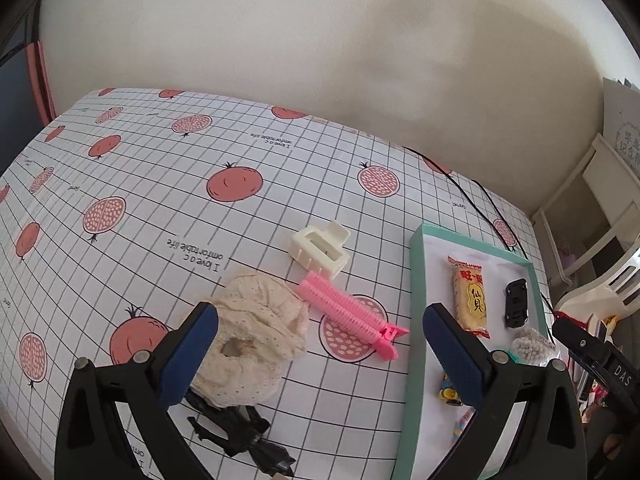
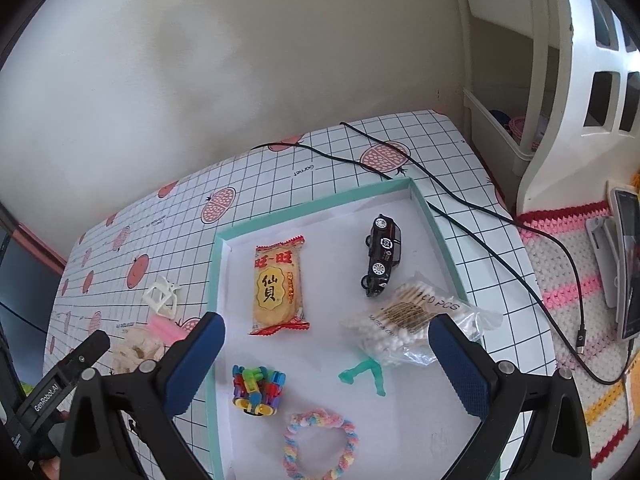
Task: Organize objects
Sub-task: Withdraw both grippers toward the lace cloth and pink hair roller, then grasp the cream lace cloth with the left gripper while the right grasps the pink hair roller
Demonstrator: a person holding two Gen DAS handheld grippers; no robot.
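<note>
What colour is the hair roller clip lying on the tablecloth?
Pink. The hair roller clip shows best in the left wrist view, beside the cream scrunchie.

A: Where does the left wrist view look from?

B: From above the table [image 1: 160, 184], angled down and forward toward the wall [image 1: 280, 32], close over a scrunchie [image 1: 256, 336] and pink clip [image 1: 352, 312]; the tray [image 1: 416, 280] sits at its right edge.

A: And the right wrist view?

B: Down into the tray [image 2: 218, 280], close, facing the same wall [image 2: 200, 60].

A: What do they share?

B: The tray, its snack [image 1: 470, 296] [image 2: 278, 286] and car [image 1: 516, 303] [image 2: 382, 254], the scrunchie [image 2: 136, 350], the white clip [image 1: 320, 250] [image 2: 162, 298].
</note>
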